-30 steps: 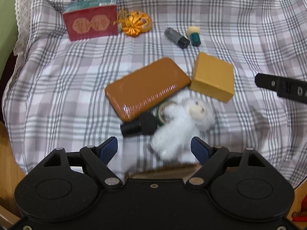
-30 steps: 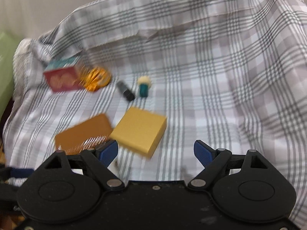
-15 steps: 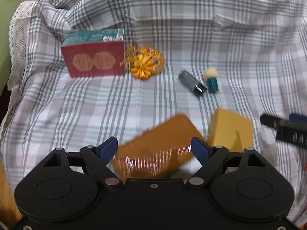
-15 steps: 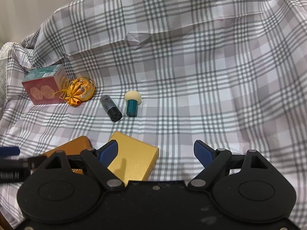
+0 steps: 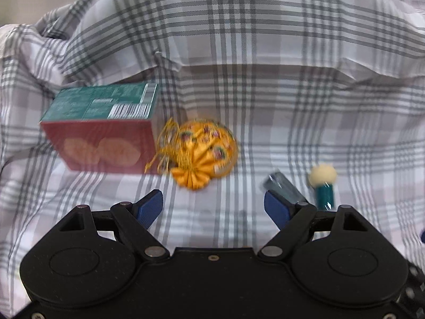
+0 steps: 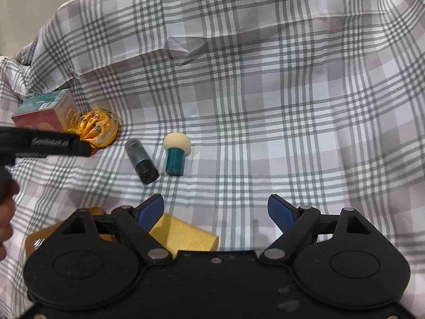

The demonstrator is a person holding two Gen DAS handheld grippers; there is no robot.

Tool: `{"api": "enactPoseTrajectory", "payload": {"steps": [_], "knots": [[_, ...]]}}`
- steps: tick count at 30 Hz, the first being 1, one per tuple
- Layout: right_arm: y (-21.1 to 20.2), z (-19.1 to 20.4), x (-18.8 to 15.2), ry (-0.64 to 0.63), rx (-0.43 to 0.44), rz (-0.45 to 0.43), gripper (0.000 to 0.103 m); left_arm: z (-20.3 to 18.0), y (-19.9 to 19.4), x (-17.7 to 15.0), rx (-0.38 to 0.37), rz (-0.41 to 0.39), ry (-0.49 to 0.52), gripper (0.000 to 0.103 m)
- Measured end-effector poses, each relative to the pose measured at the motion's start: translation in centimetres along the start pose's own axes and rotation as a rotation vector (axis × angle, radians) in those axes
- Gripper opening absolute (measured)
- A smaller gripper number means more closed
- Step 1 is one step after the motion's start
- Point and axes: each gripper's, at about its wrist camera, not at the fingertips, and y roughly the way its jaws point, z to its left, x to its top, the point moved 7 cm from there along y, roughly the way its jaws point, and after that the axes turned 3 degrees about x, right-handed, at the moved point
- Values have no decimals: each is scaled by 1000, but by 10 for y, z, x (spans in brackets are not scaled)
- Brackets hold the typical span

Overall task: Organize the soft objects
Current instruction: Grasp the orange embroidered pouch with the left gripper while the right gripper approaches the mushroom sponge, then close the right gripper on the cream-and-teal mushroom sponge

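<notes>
A: Item one, left gripper (image 5: pixel 212 207)?
B: Fingers spread apart, empty. The orange pouch (image 5: pixel 203 154) lies just ahead of them on the plaid cloth (image 5: pixel 265 93), touching the red and teal box (image 5: pixel 101 135) to its left.
A: Item two, right gripper (image 6: pixel 216 210)?
B: Also spread, empty. The black tube (image 6: pixel 140 160) and sponge-tipped teal applicator (image 6: pixel 175 156) lie ahead-left.

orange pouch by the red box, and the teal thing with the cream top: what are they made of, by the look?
Orange pouch: looks like satin-type fabric with a slight sheen; gathered pleats, floral print and gold cord show it. Soft.

Teal-handled applicator: the cream dome looks like matte sponge or foam, with no shine. The teal base looks like hard plastic, faintly glittery; blur leaves that open.

Red box: printed cardboard, with a barcode on top.
</notes>
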Motion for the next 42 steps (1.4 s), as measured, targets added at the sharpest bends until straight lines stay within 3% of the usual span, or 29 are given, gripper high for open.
{"api": "enactPoseTrajectory", "payload": {"steps": [13,27,31,42], "knots": [[30,-3,10,-9,-16,8,85,-5,59,31,97,-10,-2,83],[69,2,30,-69,-24,19,85,-20,89,31,110,17,19,83],[83,12,40,-53,23,38,85,-18,94,25,104,27,8,68],[130,28,38,-174,-49,94,84,-6,85,17,24,62,12,64]]}}
